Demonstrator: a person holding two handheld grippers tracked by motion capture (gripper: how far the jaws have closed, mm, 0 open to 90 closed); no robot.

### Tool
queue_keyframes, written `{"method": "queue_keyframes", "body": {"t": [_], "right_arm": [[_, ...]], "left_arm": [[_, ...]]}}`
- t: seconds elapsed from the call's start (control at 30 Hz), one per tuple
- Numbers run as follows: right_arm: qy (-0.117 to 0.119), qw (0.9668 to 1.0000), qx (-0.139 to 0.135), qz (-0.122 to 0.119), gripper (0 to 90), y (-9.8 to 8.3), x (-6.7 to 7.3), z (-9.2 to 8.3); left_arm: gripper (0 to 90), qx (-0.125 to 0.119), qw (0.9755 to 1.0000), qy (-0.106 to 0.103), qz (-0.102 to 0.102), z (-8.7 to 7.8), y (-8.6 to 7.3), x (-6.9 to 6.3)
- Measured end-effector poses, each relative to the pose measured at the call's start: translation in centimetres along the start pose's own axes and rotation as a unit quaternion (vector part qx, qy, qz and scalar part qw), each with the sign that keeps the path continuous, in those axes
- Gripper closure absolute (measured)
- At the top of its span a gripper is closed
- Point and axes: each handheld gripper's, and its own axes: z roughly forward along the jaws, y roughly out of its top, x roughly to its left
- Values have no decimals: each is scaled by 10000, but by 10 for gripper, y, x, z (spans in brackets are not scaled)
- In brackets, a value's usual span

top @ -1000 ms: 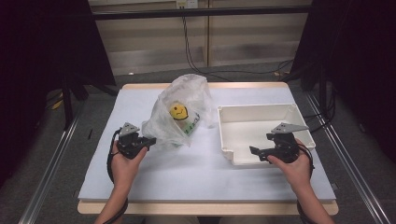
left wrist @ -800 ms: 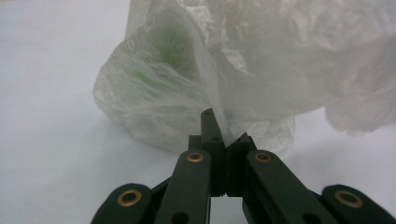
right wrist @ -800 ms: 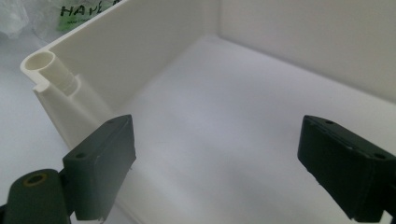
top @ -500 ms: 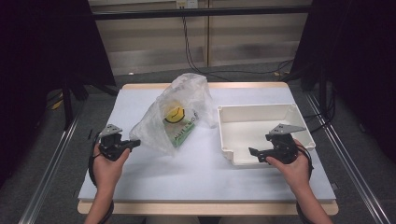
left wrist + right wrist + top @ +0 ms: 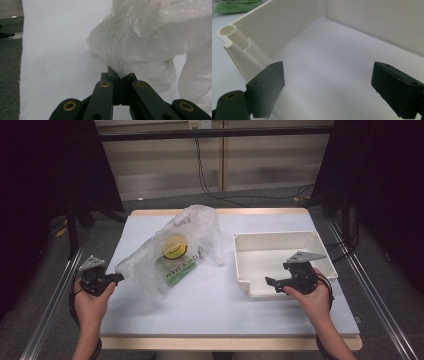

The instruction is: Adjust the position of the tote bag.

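Note:
A crumpled clear plastic bag (image 5: 175, 247) lies on the white table, with a yellow disc and green lettering showing on it. My left gripper (image 5: 116, 278) is at the table's left edge, shut on the bag's lower-left corner, which is drawn out toward it. In the left gripper view the jaws meet on a pinch of the bag's film (image 5: 140, 40), at my left gripper (image 5: 121, 78). My right gripper (image 5: 271, 282) hovers open at the front wall of a white bin (image 5: 260, 239). Between my right gripper (image 5: 328, 90) jaws lies only the bin's bare floor (image 5: 342, 50).
The white table surface (image 5: 210, 305) spreads in front of the bag and the bin. Metal rails (image 5: 50, 305) run along both sides of the table. Cables (image 5: 210, 185) lie on the floor behind it. The bin's front-left corner has a round post (image 5: 235, 35).
My left gripper has moved left toward the table's edge, dragging the bag's corner with it, so the bag is stretched out leftward. The right gripper and the bin have stayed put.

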Motion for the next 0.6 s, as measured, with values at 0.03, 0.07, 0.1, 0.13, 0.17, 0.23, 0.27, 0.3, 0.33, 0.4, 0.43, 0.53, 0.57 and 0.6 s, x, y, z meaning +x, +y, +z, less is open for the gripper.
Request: {"method": "queue_keyframes", "body": {"t": [0.03, 0.07, 0.1, 0.13, 0.17, 0.23, 0.27, 0.3, 0.33, 0.4, 0.43, 0.53, 0.57, 0.6], "right_arm": [[18, 10000, 10, 6, 113, 1, 0, 1], [65, 10000, 6, -40, 113, 2, 1, 4], [58, 10000, 31, -35, 113, 3, 2, 5], [58, 10000, 31, -35, 113, 3, 2, 5], [73, 9999, 38, -71, 113, 3, 3, 5], [63, 9999, 19, -120, 113, 5, 4, 6], [78, 9999, 13, -93, 113, 5, 4, 6], [74, 9999, 0, -96, 115, 5, 4, 6], [61, 9999, 19, -104, 119, 5, 4, 5], [68, 9999, 15, -92, 119, 6, 4, 5], [66, 10000, 14, -70, 119, 6, 3, 4], [65, 10000, -46, -46, 132, 9, 3, 2], [63, 9999, -80, -32, 135, 11, 2, 0], [69, 9999, -118, -47, 140, 12, 2, -1]], "left_arm": [[900, -38, 10000, 12, -35, 3, 1, 2], [900, -39, 10000, 53, -63, 7, 2, 4], [900, -40, 9999, 76, -122, 11, 3, 8], [900, -40, 9999, 76, -122, 11, 3, 8], [900, -45, 9998, 131, -112, 12, 3, 9], [900, -115, 9997, 103, -186, 12, 2, 9], [884, -143, 9996, 124, -197, 12, 1, 9], [835, -145, 9996, 129, -199, 12, 1, 8], [796, -154, 9995, 101, -250, 12, 0, 7], [674, -178, 9995, 125, -245, 11, -2, 4], [614, -155, 9995, 89, -274, 11, -3, 2], [543, -67, 9997, 24, -244, 8, -9, -1], [531, -49, 9996, -10, -263, 7, -11, -2], [521, -22, 9996, -34, -287, 6, -13, -4]]}}
